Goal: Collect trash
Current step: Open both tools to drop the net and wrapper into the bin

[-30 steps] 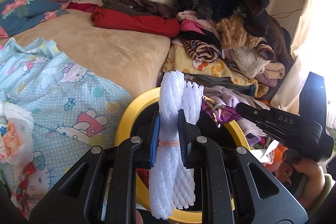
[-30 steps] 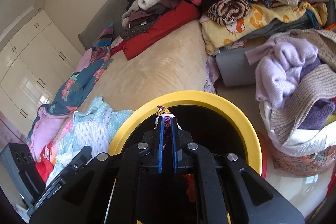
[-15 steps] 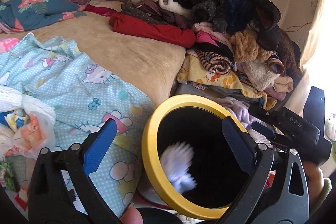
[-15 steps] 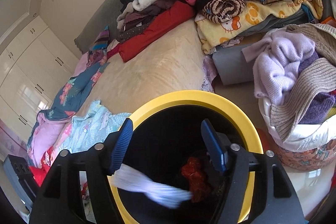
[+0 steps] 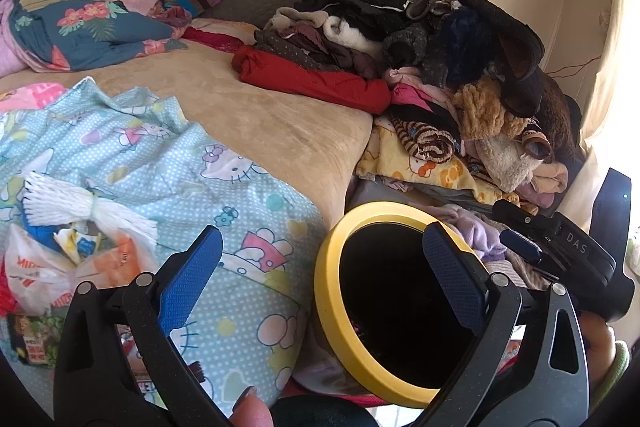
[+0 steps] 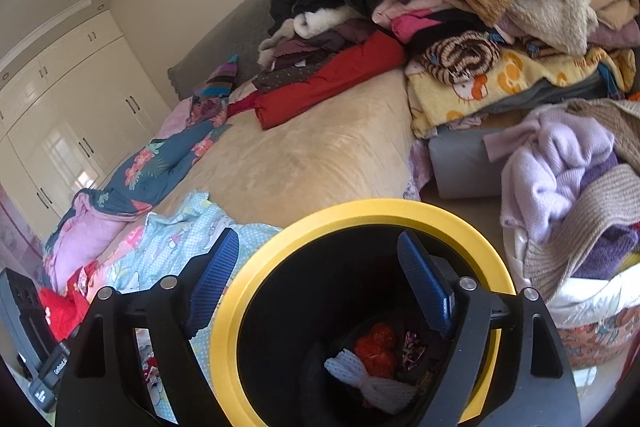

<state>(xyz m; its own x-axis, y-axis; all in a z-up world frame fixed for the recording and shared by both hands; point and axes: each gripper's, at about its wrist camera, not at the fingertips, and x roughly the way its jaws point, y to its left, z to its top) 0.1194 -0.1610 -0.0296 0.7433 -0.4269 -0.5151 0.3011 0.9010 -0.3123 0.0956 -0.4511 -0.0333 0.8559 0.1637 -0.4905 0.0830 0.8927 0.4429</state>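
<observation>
Both claws hang empty over the yellow-rimmed bin (image 6: 356,211) – left claw (image 5: 320,275) wide, right claw (image 6: 316,279) opening – white netting (image 6: 372,381) already inside, while more netting (image 5: 86,207) and wrappers (image 5: 52,275) remain on the bed (image 5: 280,123).

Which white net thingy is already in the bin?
The white foam net at the bottom of the yellow-rimmed bin, beside red trash. The other white foam net lies on the blue cartoon blanket.

Left gripper (image 5: 320,269) wide; right gripper (image 6: 320,275) opening.
</observation>
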